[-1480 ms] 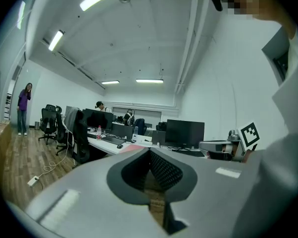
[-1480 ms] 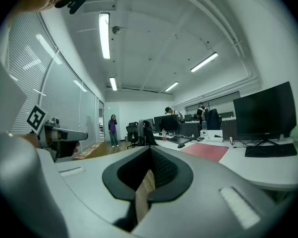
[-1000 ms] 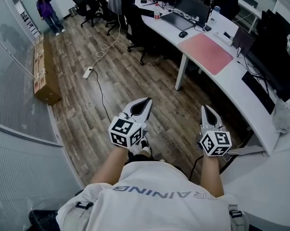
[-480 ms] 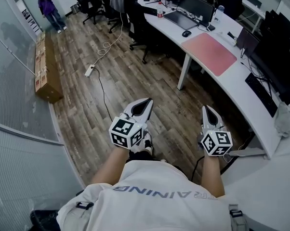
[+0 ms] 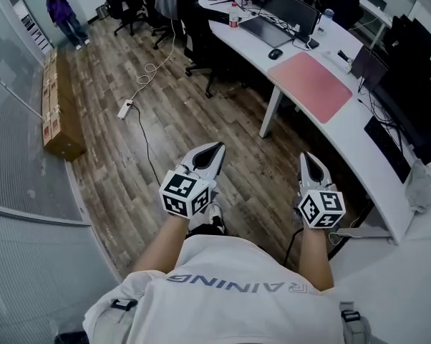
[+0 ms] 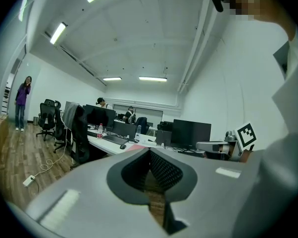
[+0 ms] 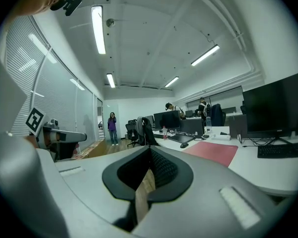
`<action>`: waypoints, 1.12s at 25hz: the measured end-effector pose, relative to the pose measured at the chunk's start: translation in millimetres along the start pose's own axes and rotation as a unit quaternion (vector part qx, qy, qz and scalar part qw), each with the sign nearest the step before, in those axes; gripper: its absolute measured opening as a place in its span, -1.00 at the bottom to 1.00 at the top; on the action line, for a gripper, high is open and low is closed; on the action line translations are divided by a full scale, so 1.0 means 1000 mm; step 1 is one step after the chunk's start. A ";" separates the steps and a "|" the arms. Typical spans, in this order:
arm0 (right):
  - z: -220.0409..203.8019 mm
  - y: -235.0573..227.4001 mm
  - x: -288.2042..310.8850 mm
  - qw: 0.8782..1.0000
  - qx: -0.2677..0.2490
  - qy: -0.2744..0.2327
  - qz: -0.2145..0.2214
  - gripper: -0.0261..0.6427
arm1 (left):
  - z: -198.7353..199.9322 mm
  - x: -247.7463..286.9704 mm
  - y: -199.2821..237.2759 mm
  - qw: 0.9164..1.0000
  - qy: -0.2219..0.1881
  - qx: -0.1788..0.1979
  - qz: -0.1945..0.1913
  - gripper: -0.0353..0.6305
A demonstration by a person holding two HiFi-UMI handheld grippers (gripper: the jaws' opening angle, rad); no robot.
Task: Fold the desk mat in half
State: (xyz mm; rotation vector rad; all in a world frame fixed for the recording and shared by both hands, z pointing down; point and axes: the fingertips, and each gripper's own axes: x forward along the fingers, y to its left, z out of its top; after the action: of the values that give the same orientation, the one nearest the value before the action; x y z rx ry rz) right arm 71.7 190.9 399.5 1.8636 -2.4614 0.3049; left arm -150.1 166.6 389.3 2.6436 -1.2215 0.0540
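The pink desk mat (image 5: 310,84) lies flat on the curved white desk (image 5: 359,131) at the upper right, between a mouse and a dark monitor. It also shows as a pink sheet (image 7: 211,152) in the right gripper view. My left gripper (image 5: 217,149) is held out over the wood floor, shut and empty. My right gripper (image 5: 306,158) is level with it, also shut and empty, short of the desk's edge. Both sit well away from the mat. In their own views the left gripper (image 6: 150,150) and right gripper (image 7: 150,148) have their jaws together with nothing between them.
Monitors (image 5: 291,9), a keyboard (image 5: 384,138), a mouse (image 5: 273,51) and a bottle (image 5: 233,16) share the desk. Office chairs (image 5: 194,27) stand by it. A power strip (image 5: 122,109) with cable lies on the floor. Cardboard boxes (image 5: 56,113) line the glass wall; a person (image 5: 61,13) stands far left.
Both grippers have been carried forward across the floor, still shut and side by side. The desk and mat sit slightly nearer in view.
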 end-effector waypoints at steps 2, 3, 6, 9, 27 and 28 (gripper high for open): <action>0.004 -0.001 0.016 1.000 -0.004 0.001 -0.004 -0.87 | 0.004 0.015 0.013 1.000 0.000 -0.002 -0.006 -0.89; 0.006 -0.003 0.023 1.000 -0.005 0.002 -0.008 -0.87 | 0.007 0.022 0.019 1.000 0.000 -0.003 -0.011 -0.89; 0.010 -0.008 0.043 1.000 -0.005 0.005 -0.022 -0.87 | 0.014 0.043 0.035 1.000 0.000 -0.003 -0.026 -0.89; 0.014 -0.008 0.060 0.999 -0.008 0.008 -0.035 -0.87 | 0.018 0.058 0.052 0.999 0.002 -0.005 -0.038 -0.89; 0.012 -0.014 0.136 0.998 -0.018 0.038 -0.049 -0.87 | 0.014 0.110 0.110 0.998 0.016 -0.025 -0.058 -0.89; 0.012 -0.016 0.142 0.998 -0.017 0.037 -0.046 -0.87 | 0.016 0.115 0.112 0.998 0.016 -0.023 -0.057 -0.89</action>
State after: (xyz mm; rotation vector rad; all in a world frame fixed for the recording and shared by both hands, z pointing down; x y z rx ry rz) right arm 49.0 49.9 410.9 1.9082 -2.3107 0.3213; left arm -160.3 7.1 409.3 2.6566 -1.0461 0.0484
